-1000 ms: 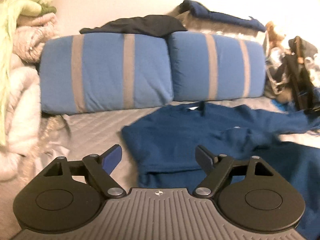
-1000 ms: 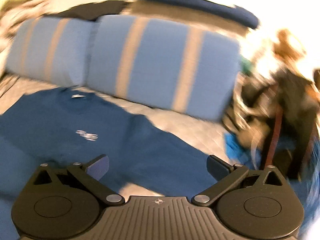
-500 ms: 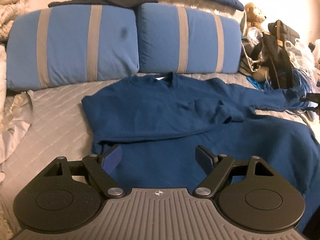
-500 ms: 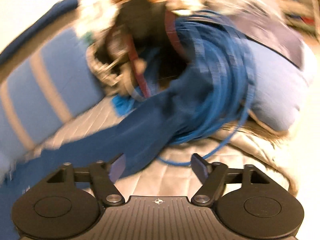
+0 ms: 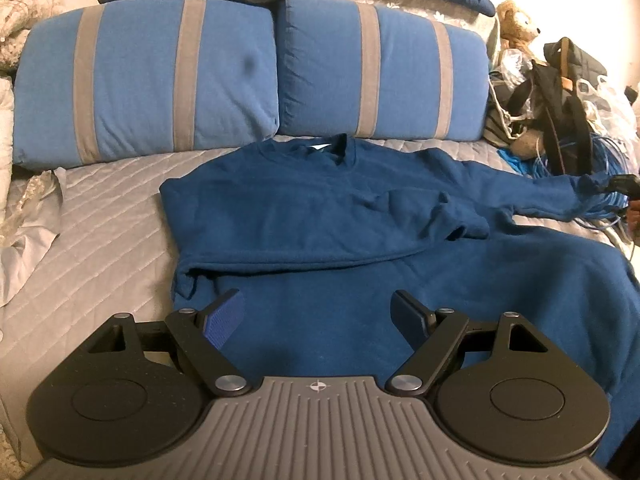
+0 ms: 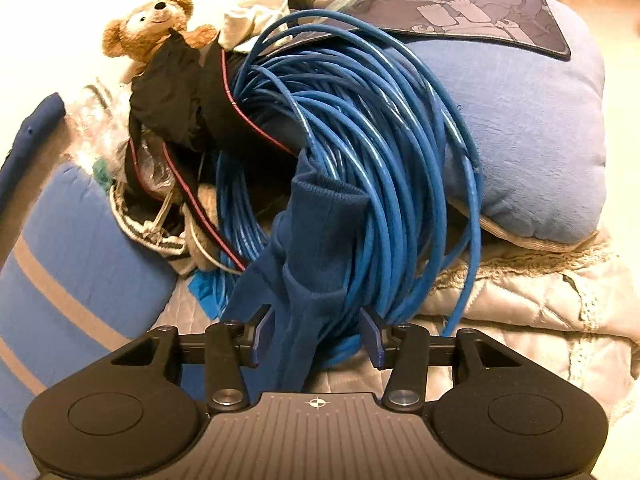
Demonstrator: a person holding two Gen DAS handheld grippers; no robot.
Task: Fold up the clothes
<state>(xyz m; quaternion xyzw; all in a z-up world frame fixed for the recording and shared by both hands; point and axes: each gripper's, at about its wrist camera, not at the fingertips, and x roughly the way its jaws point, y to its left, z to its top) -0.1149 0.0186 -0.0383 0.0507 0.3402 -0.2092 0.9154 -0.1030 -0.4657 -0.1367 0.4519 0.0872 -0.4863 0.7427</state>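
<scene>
While closing on the far sleeve cuff of a dark blue long-sleeved fleece sweatshirt, right gripper with cuff fabric between its jaws, pads not yet clearly pressing. Just beyond its fingertips, a coil of bright blue cable under and around the cuff; farther off, a tan teddy bear and a pale blue cushion. Left gripper spread wide, holding nothing, hovering over the sweatshirt's lower body, which spreads ahead of it on a grey quilted bedspread. Ahead and to its left, one sleeve already folded across the chest; far to its right, the other sleeve stretched out. Beyond the collar, two blue pillows with grey stripes. Judged step: taking the second sleeve to fold it inward. Next move likely needs a firm pinch on cloth alone, clear of cable loops, then a carry across the chest.
</scene>
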